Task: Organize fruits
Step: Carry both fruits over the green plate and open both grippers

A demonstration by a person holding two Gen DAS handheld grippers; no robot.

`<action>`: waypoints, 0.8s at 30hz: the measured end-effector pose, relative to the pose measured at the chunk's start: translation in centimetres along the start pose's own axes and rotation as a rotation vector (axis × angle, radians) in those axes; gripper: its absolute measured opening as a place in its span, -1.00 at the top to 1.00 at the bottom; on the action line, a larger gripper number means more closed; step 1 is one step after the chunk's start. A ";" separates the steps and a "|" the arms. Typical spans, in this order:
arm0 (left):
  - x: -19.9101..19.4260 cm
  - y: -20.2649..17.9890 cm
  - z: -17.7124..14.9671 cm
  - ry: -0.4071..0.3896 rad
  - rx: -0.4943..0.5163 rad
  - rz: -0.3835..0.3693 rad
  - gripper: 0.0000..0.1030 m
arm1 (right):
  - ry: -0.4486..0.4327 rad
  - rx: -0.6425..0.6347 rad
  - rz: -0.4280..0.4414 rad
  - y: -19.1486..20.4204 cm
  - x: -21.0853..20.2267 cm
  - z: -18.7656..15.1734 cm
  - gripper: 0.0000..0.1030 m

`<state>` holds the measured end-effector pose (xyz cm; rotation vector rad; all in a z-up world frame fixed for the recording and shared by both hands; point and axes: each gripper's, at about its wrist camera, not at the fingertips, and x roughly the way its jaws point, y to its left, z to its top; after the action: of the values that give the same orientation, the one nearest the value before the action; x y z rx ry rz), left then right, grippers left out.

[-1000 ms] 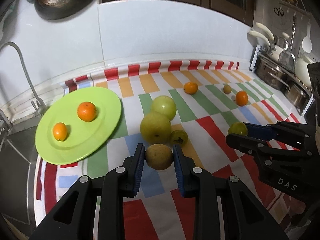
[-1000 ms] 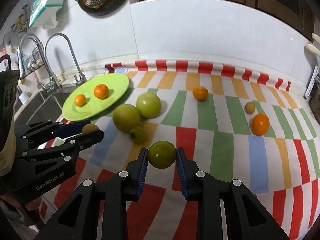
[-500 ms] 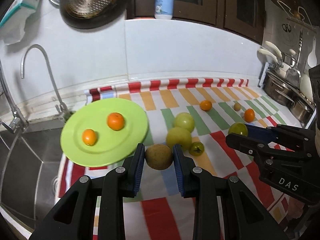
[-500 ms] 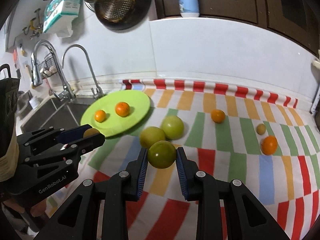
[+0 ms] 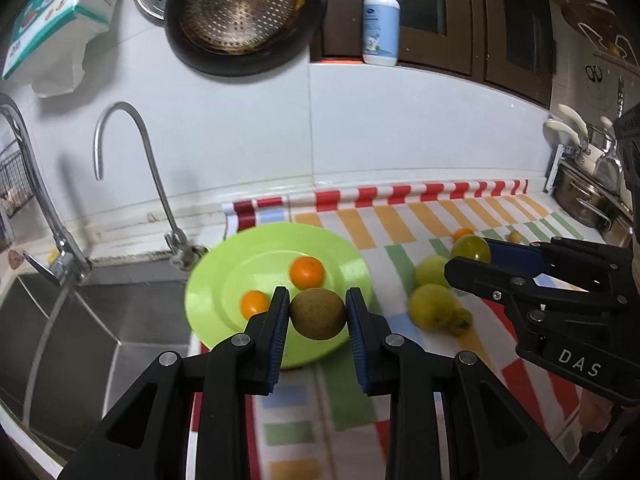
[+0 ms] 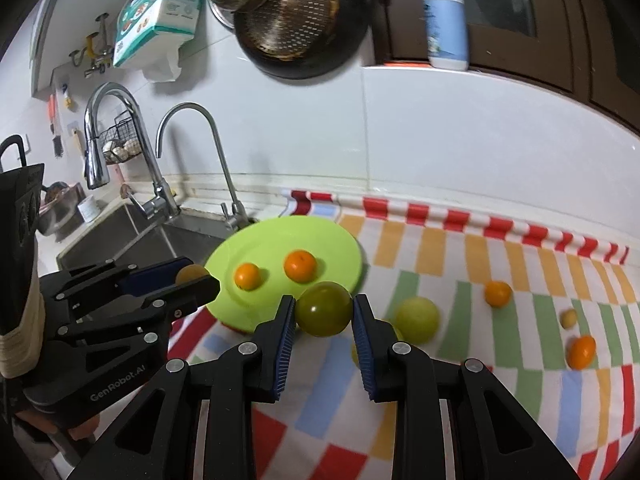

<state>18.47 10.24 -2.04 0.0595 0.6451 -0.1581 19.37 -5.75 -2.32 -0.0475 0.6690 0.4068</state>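
A: State of the near field.

B: The left claw [image 5: 318, 314] is clamped on a brown round fruit [image 5: 318, 314]. The right claw [image 6: 324, 310] is clamped on a green round fruit [image 6: 324, 309]. Both fruits are clear of the worktop [image 6: 440, 264].

A: Where is the target?

B: The green plate [image 5: 224, 292] lies at 12 o'clock from the left claw, just beyond its fingertips. From the right claw it lies at 11 o'clock. Two oranges sit on it, a small one [image 5: 255, 304] and a larger one [image 5: 307, 272]. The left claw is judged nearer.

A: Axis constraint?

B: None; both fruits are round. Release point: bare plate surface, apart from the oranges.

A: Far field?

B: Loose fruits remain on the striped cloth [image 6: 520, 280] at 1 to 3 o'clock. The sink [image 5: 60, 320] lies at 9 o'clock.
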 end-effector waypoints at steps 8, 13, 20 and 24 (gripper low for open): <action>0.8 3.0 1.1 -0.025 0.017 0.020 0.44 | -0.007 -0.003 0.014 1.9 2.9 2.5 0.42; 1.9 4.5 1.8 -0.033 0.018 0.025 0.44 | 0.011 0.007 0.017 2.5 5.3 4.0 0.42; 4.6 6.6 2.3 -0.018 -0.003 0.030 0.44 | 0.036 -0.003 0.010 3.0 8.6 5.8 0.42; 6.3 7.4 2.5 -0.002 -0.010 0.028 0.44 | 0.058 -0.003 0.009 2.8 10.6 6.3 0.42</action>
<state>26.14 16.48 -3.81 0.0590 0.6424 -0.1284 29.59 1.68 -3.59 -0.0594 0.7265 0.4165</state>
